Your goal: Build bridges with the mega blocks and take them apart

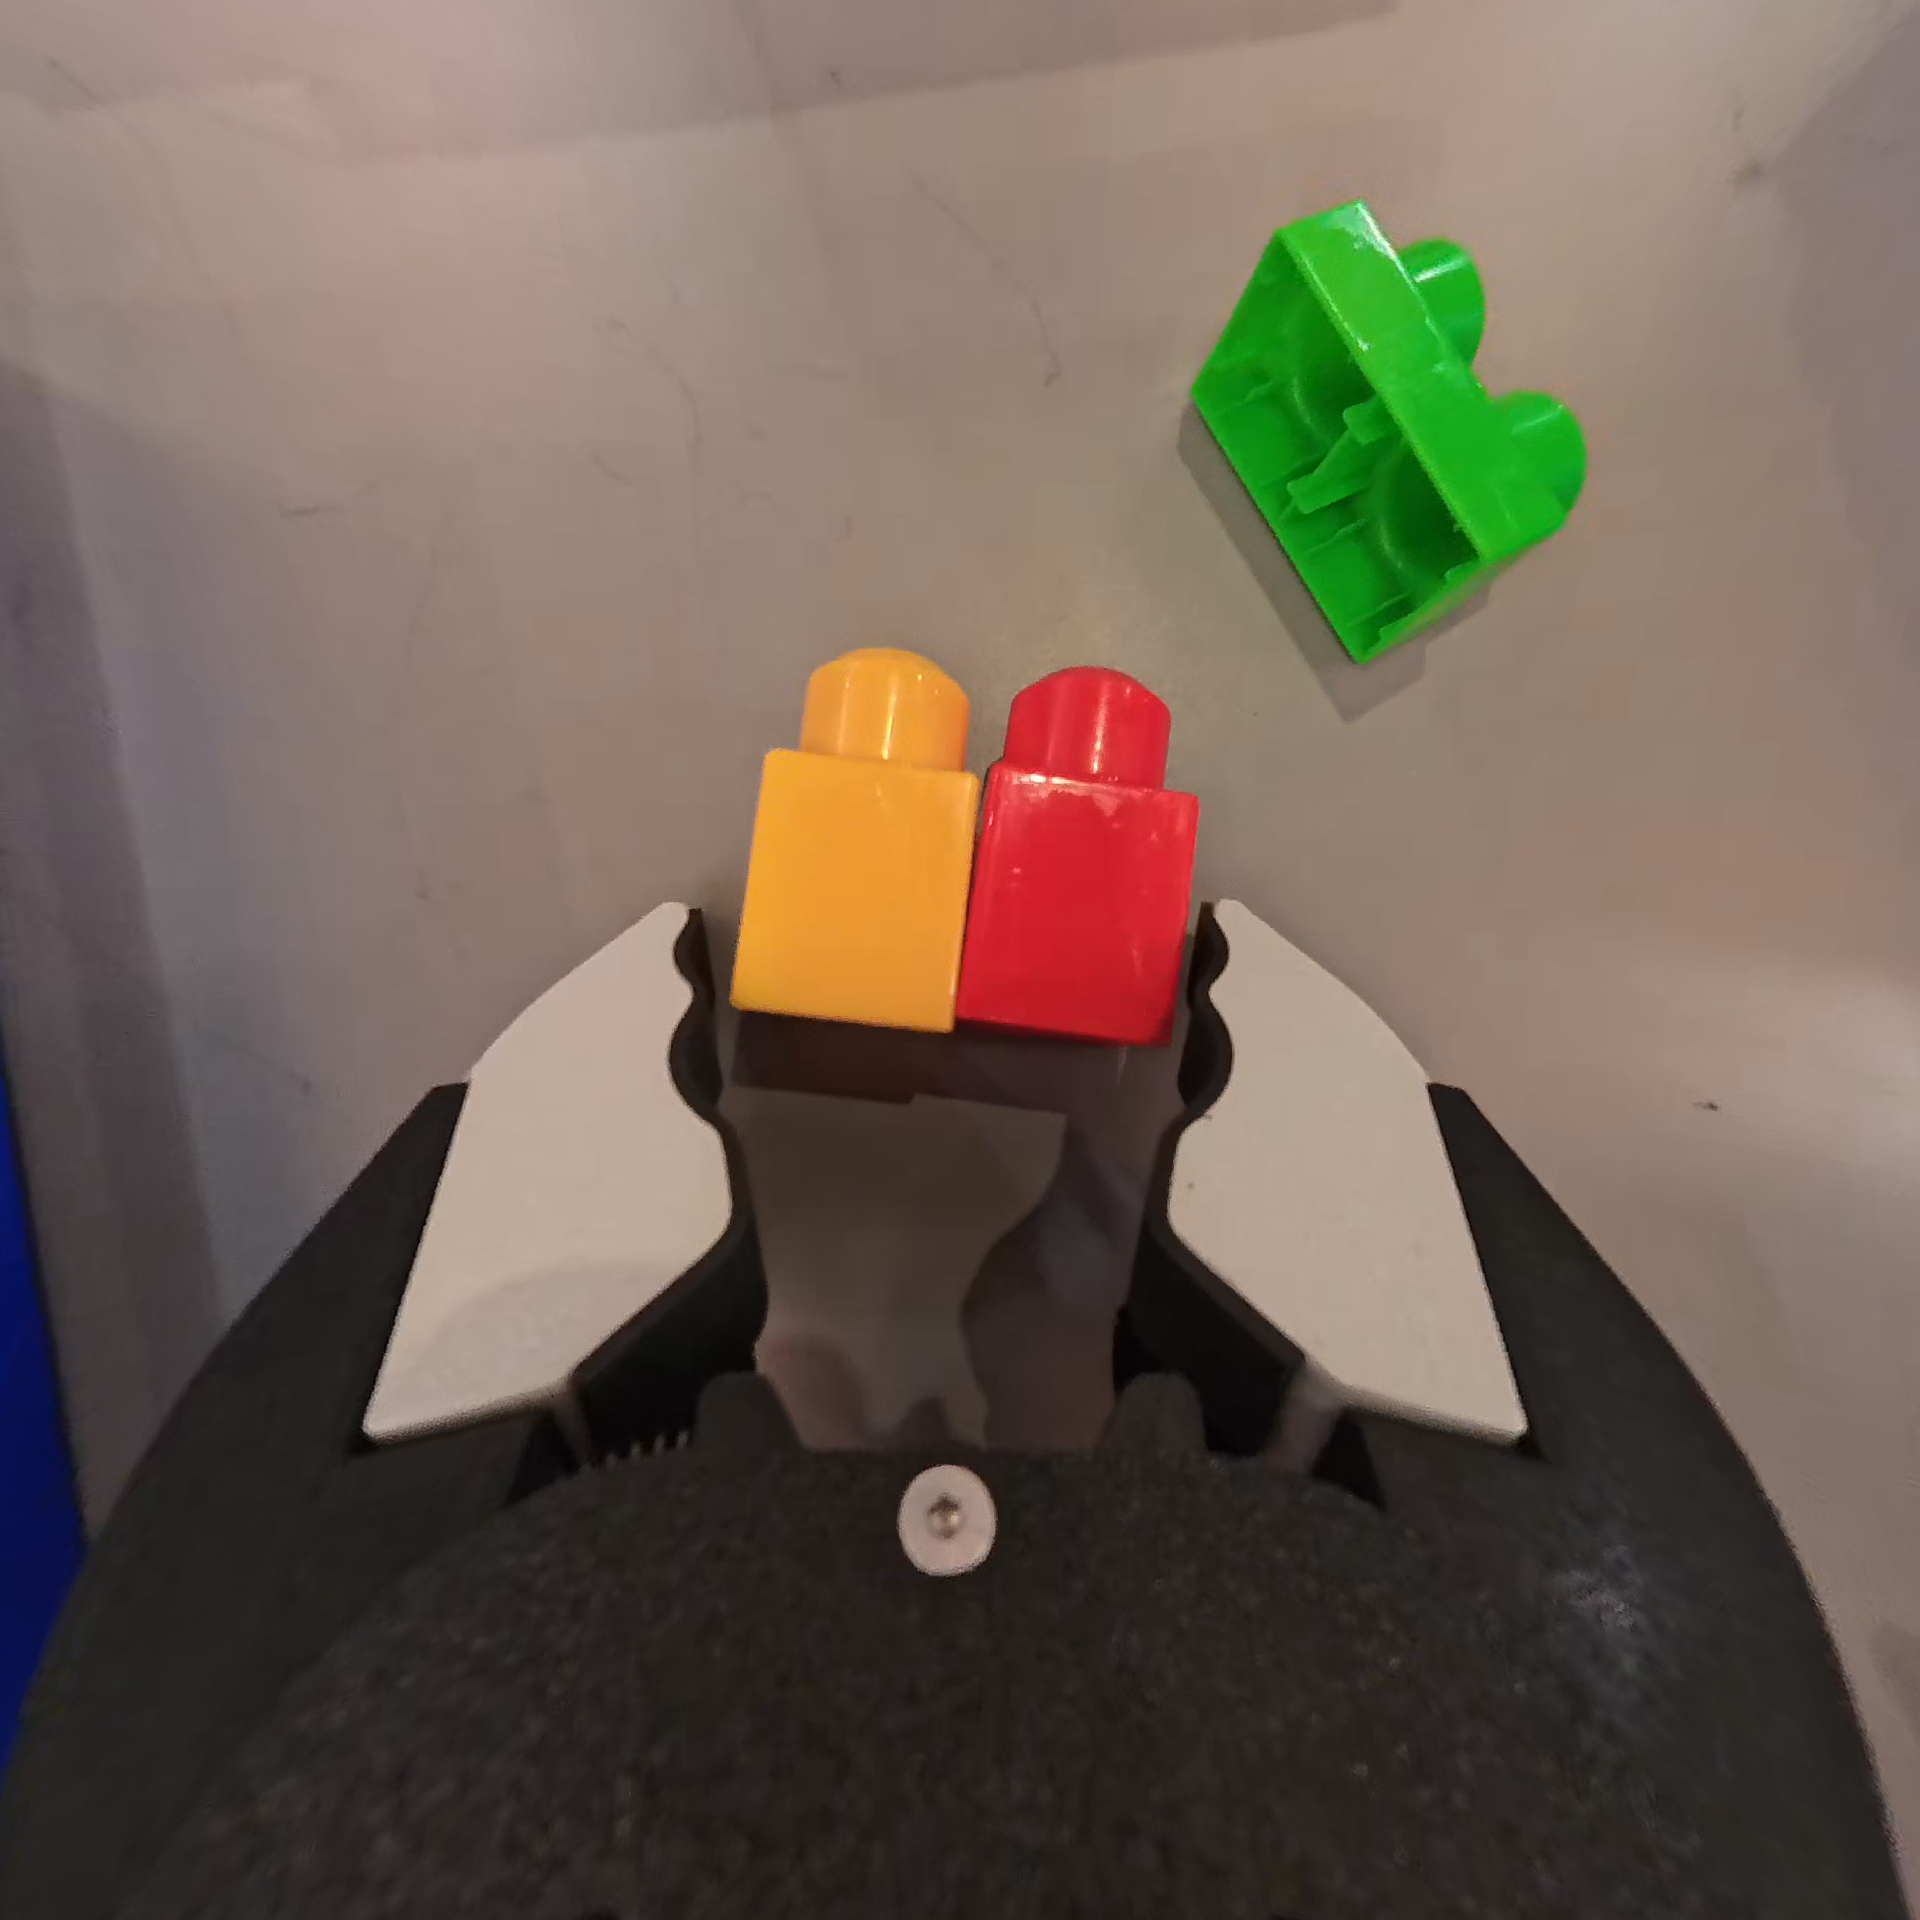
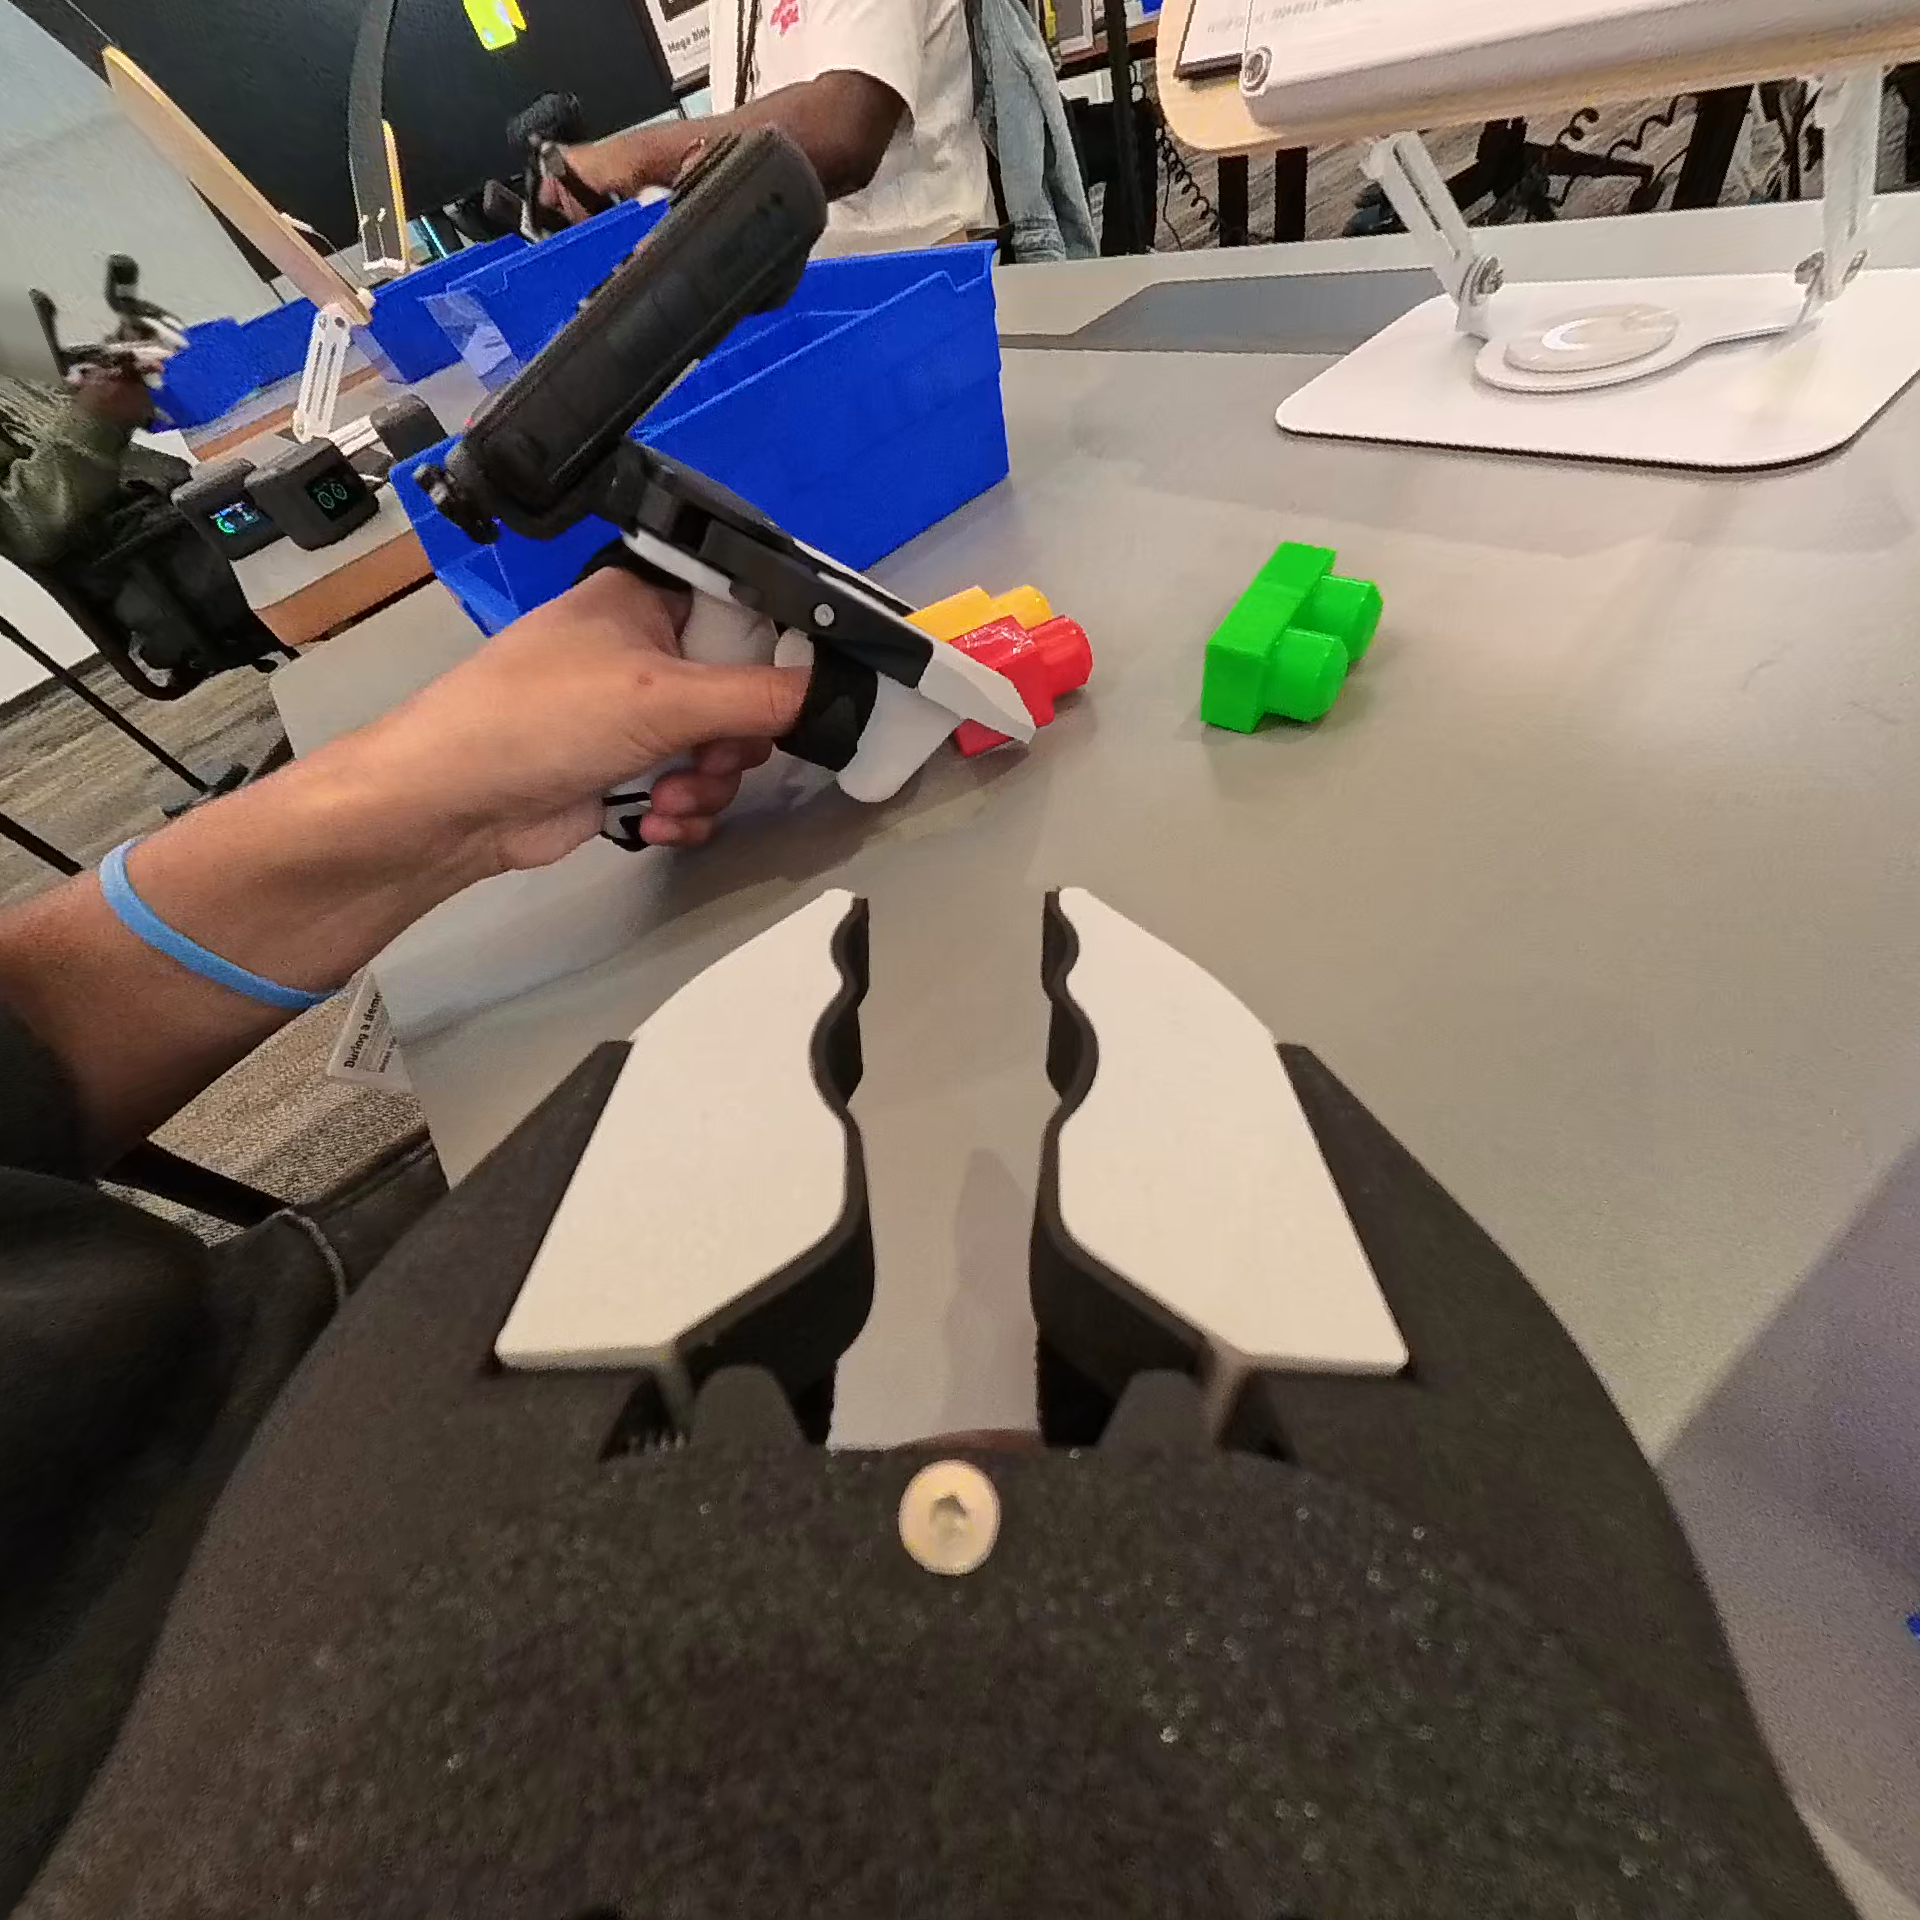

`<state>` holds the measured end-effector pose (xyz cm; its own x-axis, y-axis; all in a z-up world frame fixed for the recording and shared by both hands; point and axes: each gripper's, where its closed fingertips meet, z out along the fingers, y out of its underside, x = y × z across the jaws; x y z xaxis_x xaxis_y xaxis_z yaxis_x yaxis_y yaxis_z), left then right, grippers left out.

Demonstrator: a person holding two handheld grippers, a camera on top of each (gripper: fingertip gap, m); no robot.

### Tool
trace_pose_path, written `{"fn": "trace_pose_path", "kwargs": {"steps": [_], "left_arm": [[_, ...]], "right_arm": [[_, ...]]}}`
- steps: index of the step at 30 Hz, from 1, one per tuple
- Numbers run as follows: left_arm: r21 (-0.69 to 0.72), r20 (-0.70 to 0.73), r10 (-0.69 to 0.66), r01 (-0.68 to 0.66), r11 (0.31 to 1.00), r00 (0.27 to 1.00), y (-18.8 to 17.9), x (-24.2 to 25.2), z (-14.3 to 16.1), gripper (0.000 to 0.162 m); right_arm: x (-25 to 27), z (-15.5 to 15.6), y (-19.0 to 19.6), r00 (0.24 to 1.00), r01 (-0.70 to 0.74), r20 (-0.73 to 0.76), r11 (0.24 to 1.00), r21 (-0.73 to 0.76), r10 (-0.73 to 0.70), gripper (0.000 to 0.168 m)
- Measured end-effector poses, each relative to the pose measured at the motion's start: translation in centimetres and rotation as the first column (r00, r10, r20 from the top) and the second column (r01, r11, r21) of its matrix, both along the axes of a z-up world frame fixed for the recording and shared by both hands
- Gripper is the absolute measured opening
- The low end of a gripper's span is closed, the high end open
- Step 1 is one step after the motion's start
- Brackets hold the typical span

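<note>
Grey worktop (image 1: pixel 416 520) carries light, rigid, glossy blocks: yellow block (image 1: pixel 852 894) touching red block (image 1: pixel 1075 914), bracketed by the wide-open left hand-held gripper (image 1: pixel 951 935); grip flat sides; green block (image 2: pixel 1283 639) lies apart; right hand-held gripper (image 2: pixel 956 914) narrow, empty.

Open demonstration or lab-like workspace, suggested by a long grey table (image 2: pixel 1455 935), blue plastic bins (image 2: pixel 862 416) lined along it, a white tilted display stand (image 2: pixel 1621 364), small devices with lit screens (image 2: pixel 312 499), carpeted floor, another person (image 2: pixel 862 114) stationed behind.
</note>
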<state>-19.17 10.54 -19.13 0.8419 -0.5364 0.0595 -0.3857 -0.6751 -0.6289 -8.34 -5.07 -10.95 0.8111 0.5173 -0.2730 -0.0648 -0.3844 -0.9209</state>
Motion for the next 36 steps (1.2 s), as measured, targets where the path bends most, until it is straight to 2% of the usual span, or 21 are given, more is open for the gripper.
{"fn": "trace_pose_path", "kwargs": {"steps": [4, 16, 19, 21, 23, 27, 30, 33, 36], "left_arm": [[-0.009, -0.001, -0.009, 0.009, 1.000, 1.000, 0.0, 0.2, 0.1, 0.077], [-0.025, -0.024, -0.140, 0.139, 0.990, 0.990, -0.9, 0.5, 0.1, 0.076], [0.035, -0.011, -0.191, 0.191, 0.981, 0.982, -1.1, 0.6, 0.8, 0.076], [0.128, -0.044, -0.237, 0.241, 0.962, 0.970, -1.3, 0.4, 1.7, 0.076], [0.235, -0.085, -0.292, 0.304, 0.923, 0.953, -1.6, 0.0, 3.0, 0.076], [0.403, -0.077, -0.425, 0.418, 0.814, 0.902, -3.5, -0.5, 5.8, 0.076], [0.413, -0.097, -0.459, 0.455, 0.789, 0.883, -4.1, -1.7, 5.6, 0.076], [0.389, -0.043, -0.484, 0.461, 0.797, 0.874, -4.8, -2.4, 4.8, 0.076], [0.376, 0.038, -0.502, 0.453, 0.808, 0.864, -5.7, -2.7, 4.7, 0.076]], "right_arm": [[0.0, 0.0, 0.0, 1.000, -0.002, -0.006, 1.000, -0.004, 0.002, 0.032], [0.1, -0.1, 0.0, 1.000, 0.000, -0.008, 1.000, -0.010, -0.001, 0.032], [0.1, -0.1, 0.0, 1.000, 0.004, -0.004, 1.000, -0.008, -0.004, 0.032], [0.2, -0.1, 0.0, 1.000, 0.007, -0.003, 1.000, -0.007, -0.007, 0.032], [0.4, -0.2, 0.1, 1.000, 0.011, 0.001, 1.000, -0.006, -0.011, 0.032], [0.5, -0.6, 0.6, 1.000, 0.010, -0.021, 0.999, -0.033, -0.011, 0.032], [0.3, -0.9, 1.9, 0.998, -0.023, -0.056, 0.993, -0.120, 0.016, 0.038], [0.8, -1.2, 4.4, 0.997, -0.040, 0.064, 0.984, -0.175, 0.052, 0.048], [2.2, -1.3, 7.3, 0.909, -0.093, 0.382, 0.975, -0.202, 0.166, 0.056]]}}
